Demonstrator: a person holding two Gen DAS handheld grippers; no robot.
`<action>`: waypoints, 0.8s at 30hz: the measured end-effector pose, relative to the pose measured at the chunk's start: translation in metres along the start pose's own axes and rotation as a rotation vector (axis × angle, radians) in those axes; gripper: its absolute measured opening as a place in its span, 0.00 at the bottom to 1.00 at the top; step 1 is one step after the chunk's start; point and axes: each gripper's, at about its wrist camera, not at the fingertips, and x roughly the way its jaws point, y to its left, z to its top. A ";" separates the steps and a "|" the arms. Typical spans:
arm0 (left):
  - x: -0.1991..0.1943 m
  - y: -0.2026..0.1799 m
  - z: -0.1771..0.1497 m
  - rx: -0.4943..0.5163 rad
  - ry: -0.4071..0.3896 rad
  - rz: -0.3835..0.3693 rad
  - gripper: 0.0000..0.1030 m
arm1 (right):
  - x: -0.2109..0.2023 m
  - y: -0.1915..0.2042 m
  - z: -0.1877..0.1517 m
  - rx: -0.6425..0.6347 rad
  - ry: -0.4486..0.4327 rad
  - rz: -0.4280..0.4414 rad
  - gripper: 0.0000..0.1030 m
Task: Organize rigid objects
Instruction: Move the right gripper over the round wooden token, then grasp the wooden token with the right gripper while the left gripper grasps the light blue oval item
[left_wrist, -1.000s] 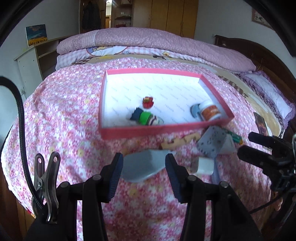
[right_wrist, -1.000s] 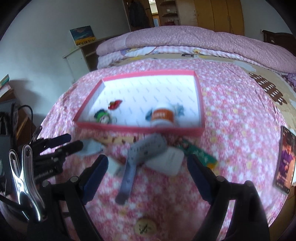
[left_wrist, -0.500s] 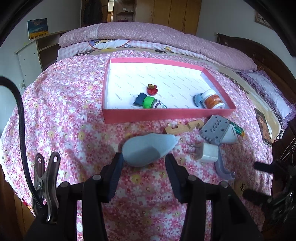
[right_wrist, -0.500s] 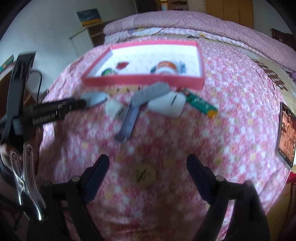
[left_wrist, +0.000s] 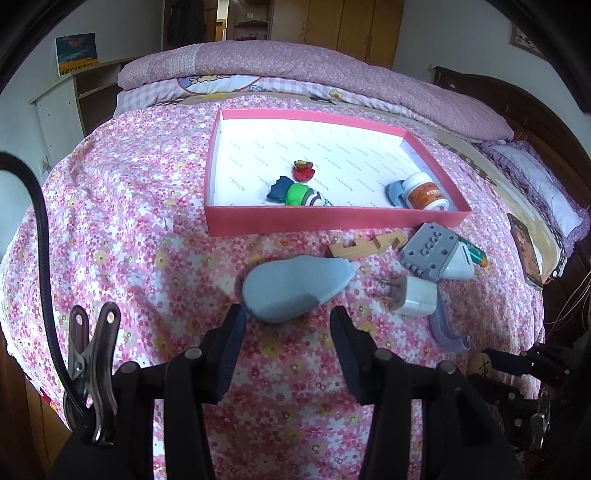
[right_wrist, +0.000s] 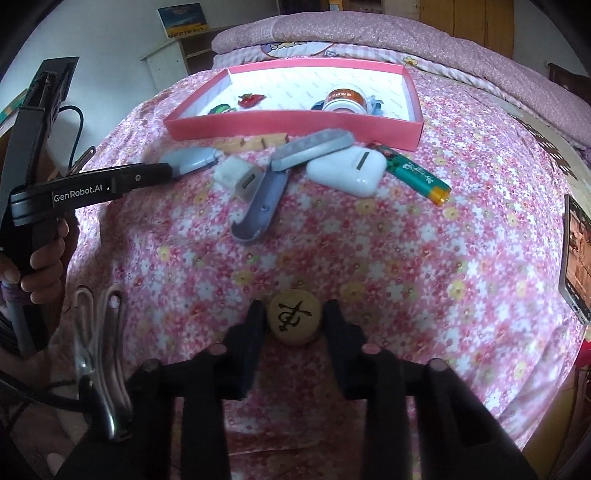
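Right gripper (right_wrist: 293, 314): lower centre, jaws closing around wooden disc (right_wrist: 294, 320).
Left gripper (left_wrist: 286, 325): released, blue-grey case (left_wrist: 291, 288) just beyond fingertips.

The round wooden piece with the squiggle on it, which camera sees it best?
The right wrist view: the round wooden piece sits close and whole between the closing right gripper. The left wrist view catches only a sliver at the edge.

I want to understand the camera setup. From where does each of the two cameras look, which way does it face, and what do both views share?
Left wrist: sits behind the left gripper, facing down the bed at a blue-grey case; only its fingers show.
Right wrist: sits behind the right gripper, whose jaws are closing around a wooden disc; a hand holding the left gripper shows too.
Shared: the pink tray, white charger, floral bedspread.
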 end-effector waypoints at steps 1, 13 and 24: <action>0.000 0.000 0.000 0.002 0.001 0.001 0.49 | 0.000 -0.001 0.001 0.006 -0.002 0.004 0.32; 0.014 -0.004 0.010 0.115 0.019 -0.012 0.55 | 0.002 -0.005 0.009 0.034 -0.020 0.019 0.32; 0.033 -0.015 0.017 0.372 0.042 -0.030 0.57 | 0.008 -0.009 0.018 0.045 -0.025 0.029 0.32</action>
